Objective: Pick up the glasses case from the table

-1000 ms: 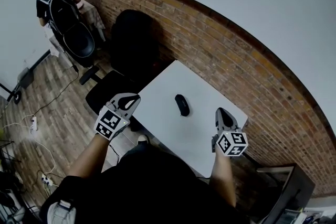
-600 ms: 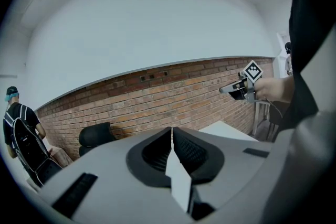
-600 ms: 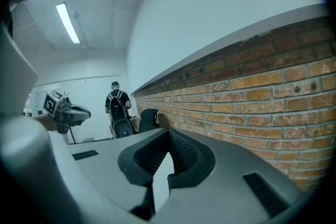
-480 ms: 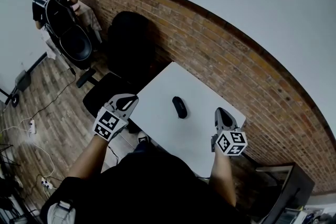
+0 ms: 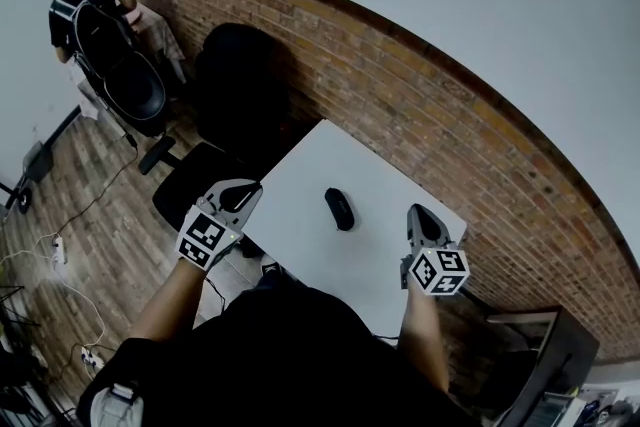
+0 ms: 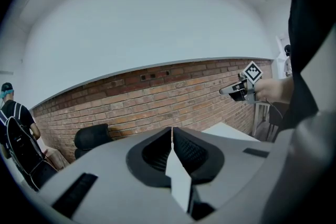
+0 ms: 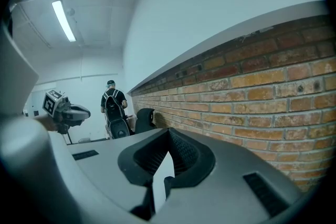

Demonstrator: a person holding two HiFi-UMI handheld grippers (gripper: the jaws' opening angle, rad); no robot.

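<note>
Watching from beside the table (image 5: 300,177), I saw very little change over that last second. The case (image 5: 339,208) lay where it had lain, a dark oval on the white top, near the middle and touched by nothing. Both hands had drifted a little, level with the floor, but neither had come close to it.

The left gripper (image 5: 250,190) hung at the table's left edge with its jaws pressed together and nothing between them. The right gripper (image 5: 420,215) hung at the near right corner, also closed and empty. Both pointed roughly toward the brick wall (image 5: 420,105) and only slightly downward. From the steep angle above it was hard to say whether either tip had really crossed over the tabletop.

In my judgement the pickup had not begun. Whichever gripper was to take the case had to open first, then swing inward and dip down to straddle it. With both shut and off to the sides, the case was well apart from each.
</note>
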